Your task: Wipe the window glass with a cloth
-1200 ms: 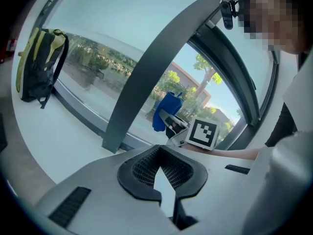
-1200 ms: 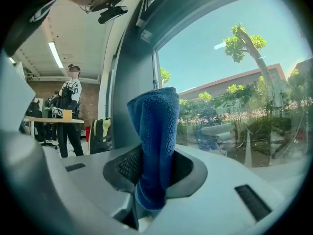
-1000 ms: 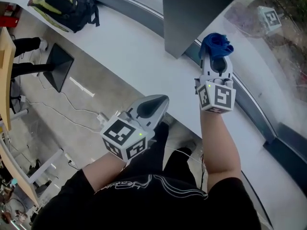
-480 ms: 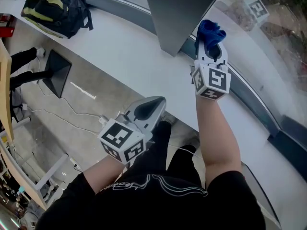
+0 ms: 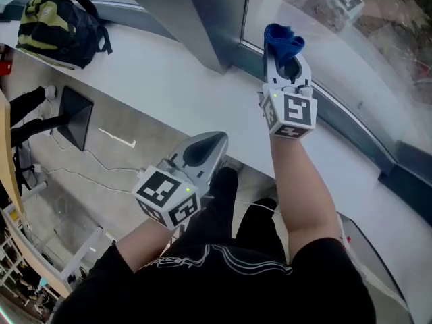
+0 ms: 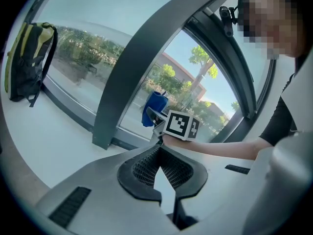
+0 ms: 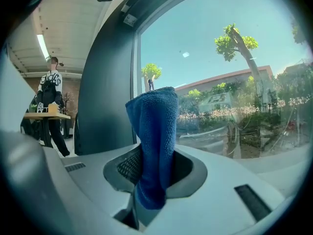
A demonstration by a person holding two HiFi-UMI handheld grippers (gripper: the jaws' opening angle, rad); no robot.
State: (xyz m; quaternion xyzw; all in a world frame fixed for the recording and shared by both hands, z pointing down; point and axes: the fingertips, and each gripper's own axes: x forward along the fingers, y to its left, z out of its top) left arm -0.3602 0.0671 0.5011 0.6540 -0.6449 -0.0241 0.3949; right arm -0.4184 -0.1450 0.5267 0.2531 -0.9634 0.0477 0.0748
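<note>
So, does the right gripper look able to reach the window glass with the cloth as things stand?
Probably yes: the right gripper holds the blue cloth close to the window glass, with nothing visible between them.

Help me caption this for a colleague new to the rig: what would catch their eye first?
The bright blue cloth clamped in the right gripper, held up close to the window glass at upper right. Next, the left gripper, shut and empty, low over the floor, and the black-and-yellow backpack on the white sill at far left.
</note>
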